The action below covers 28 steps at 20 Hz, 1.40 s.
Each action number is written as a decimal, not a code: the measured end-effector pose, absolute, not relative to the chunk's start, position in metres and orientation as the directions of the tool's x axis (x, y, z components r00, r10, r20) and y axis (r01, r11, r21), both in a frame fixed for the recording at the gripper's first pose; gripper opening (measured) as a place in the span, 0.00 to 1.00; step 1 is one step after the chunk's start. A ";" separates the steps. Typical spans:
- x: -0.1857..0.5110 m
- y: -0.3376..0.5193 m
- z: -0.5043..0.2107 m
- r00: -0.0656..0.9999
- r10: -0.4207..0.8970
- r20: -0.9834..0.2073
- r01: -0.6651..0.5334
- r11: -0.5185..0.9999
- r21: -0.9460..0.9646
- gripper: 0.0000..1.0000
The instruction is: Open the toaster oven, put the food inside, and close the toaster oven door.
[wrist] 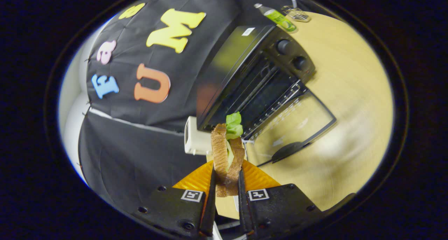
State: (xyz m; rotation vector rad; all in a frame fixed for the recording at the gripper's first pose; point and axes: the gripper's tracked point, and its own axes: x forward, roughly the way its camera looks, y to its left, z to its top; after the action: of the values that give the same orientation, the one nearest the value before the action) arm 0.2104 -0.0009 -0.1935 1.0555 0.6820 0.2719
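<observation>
The claw (226,184) grips a sandwich (226,156) between both fingers, lettuce sticking out of its far end. Just beyond it the oven (259,68) stands on the counter (350,93) with its glass door (297,128) folded down open. A bottle (278,17) lies behind the oven.

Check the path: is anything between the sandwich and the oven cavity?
Nothing visible. The gripper is shut on the sandwich, the oven door is folded down, and the cavity beyond the fingers looks open.
</observation>
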 end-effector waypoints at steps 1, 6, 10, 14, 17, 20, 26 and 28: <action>0.222 -0.006 -0.198 0.788 0.496 -0.364 0.117 0.460 0.880 0.33; 0.283 -0.031 -0.215 0.880 0.399 -0.256 0.123 0.329 0.936 0.33; 0.328 -0.031 -0.228 0.926 0.324 -0.192 0.102 0.275 0.956 0.33; 0.358 -0.026 -0.242 0.943 0.282 -0.176 0.105 0.249 0.963 0.33; 0.371 -0.018 -0.242 0.950 0.264 -0.169 0.095 0.271 0.958 0.36; 0.376 -0.010 -0.243 0.939 0.276 -0.205 0.096 0.362 0.927 0.47; 0.367 -0.010 -0.253 0.899 0.271 -0.344 0.140 0.566 0.812 0.81; 0.363 -0.005 -0.255 0.875 0.262 -0.406 0.147 0.656 0.740 0.93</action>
State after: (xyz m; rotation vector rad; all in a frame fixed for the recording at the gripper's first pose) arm 0.3633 -0.0052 -0.2545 0.8626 0.5162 0.0689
